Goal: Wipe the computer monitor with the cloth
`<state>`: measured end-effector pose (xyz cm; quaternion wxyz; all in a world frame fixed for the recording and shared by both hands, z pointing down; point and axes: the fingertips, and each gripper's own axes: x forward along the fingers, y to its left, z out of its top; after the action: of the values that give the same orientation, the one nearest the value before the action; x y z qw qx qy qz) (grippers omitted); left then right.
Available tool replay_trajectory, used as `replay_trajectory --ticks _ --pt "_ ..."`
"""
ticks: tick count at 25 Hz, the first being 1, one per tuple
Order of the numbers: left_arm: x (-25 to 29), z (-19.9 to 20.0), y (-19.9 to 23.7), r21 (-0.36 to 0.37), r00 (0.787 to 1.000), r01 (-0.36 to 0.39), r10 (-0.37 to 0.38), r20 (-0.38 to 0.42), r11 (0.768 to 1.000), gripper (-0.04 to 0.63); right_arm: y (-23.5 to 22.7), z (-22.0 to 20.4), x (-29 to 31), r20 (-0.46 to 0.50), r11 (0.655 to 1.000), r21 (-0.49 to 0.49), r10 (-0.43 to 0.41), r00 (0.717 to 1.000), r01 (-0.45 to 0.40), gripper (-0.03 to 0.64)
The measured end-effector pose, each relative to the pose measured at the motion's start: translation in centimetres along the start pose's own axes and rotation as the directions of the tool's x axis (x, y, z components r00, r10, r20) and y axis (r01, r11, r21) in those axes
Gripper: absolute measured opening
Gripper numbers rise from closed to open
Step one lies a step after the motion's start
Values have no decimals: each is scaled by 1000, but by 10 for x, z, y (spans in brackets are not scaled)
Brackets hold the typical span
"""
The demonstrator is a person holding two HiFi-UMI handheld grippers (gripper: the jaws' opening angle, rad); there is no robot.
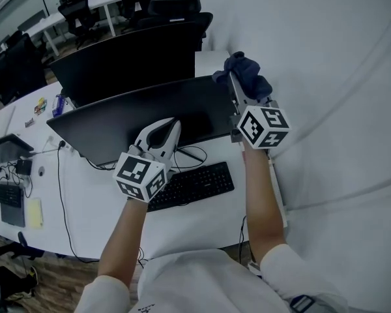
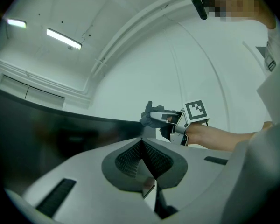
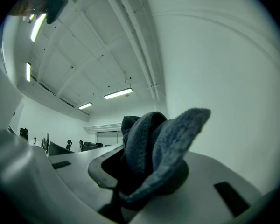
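Leftmost, our left gripper (image 1: 164,128) hovers over the middle of the desk (image 1: 85,201), its jaws pressed together on nothing, tips close to the lower part of the dark monitor (image 1: 143,119). Beneath it a black keyboard (image 1: 195,184) lies near the desk's front edge. Toward the desk's right edge, beside the white wall (image 1: 332,77), our right gripper (image 1: 236,83) points up along the monitor's right side, pinching a bunched blue cloth (image 1: 246,74) that sits at the screen's top right corner; whether it touches the screen we cannot tell
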<state>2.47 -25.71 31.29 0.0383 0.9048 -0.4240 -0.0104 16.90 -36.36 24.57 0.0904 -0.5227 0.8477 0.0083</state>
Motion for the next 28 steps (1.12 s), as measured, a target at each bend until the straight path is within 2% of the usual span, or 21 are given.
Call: replay_trajectory --ticks 11,28 --pt "-42 10 33 -4 996 -81 81 26 997 11 65 -8 16 -17 996 3 88 996 -88 114" --pt "-93 14 64 -1 986 -159 159 40 987 11 160 -24 36 -35 979 20 205 978 -204 114"
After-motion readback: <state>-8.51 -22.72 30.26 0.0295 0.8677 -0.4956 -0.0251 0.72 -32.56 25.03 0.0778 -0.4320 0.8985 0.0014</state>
